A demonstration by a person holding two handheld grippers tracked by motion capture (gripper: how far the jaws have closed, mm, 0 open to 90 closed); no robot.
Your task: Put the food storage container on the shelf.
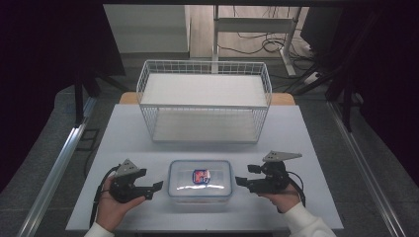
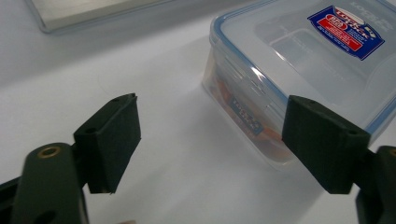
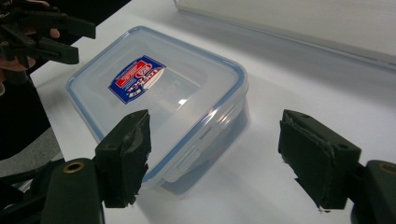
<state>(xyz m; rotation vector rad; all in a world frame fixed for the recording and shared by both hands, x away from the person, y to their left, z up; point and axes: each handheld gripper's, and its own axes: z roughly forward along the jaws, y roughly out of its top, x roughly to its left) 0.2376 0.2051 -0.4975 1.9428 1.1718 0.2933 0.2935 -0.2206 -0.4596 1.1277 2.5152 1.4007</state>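
clear lidded box (image 1: 199, 178) with blue seal, red-blue label up.
long axis runs between my two open tools, left tool (image 1: 151, 190) and right tool (image 1: 243, 178).

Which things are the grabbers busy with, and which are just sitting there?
Busy with:
- clear plastic food container
- left gripper, open beside it
- right gripper, open beside it

Maybe next, or just sitting:
- white wire basket

Just there:
- table
- floor cables
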